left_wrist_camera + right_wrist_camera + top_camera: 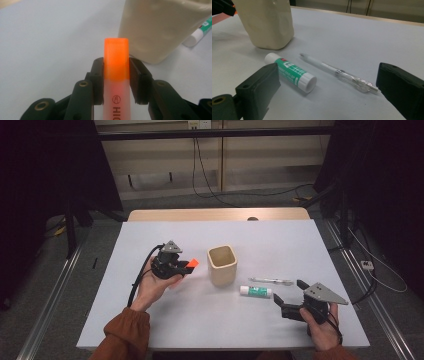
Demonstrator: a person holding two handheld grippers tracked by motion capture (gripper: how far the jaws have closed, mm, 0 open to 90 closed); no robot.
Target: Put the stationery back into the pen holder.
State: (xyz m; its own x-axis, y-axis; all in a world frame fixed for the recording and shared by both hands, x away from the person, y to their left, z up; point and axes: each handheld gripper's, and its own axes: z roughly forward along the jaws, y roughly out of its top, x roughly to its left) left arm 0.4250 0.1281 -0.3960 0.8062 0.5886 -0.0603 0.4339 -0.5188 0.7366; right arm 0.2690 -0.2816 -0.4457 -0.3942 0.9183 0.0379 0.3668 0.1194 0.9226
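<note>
- Two grippers are over the white table (150, 320), one in each of the person's hands.
- Left gripper (186, 266): its jaws are clamped on an orange highlighter (116, 75), one pad pressing each side just below the orange cap. The cap end sticks out past the jaw tips, toward the cup.
- The highlighter is held off the table surface, just to the left of the beige cup (222, 265) in the high view, close to it but not touching.
- The cup stands upright near the middle of the table, its mouth open upward.
- Right gripper (290, 295): jaws spread wide, nothing between the pads. It sits low at the near right of the table, pointing toward the cup.
- A glue stick (290, 72) with a green label lies on its side just in front of the right gripper, near the foot of the cup.
- A clear pen (338, 73) lies flat beside the glue stick, on the side away from the cup, apart from it.
</note>
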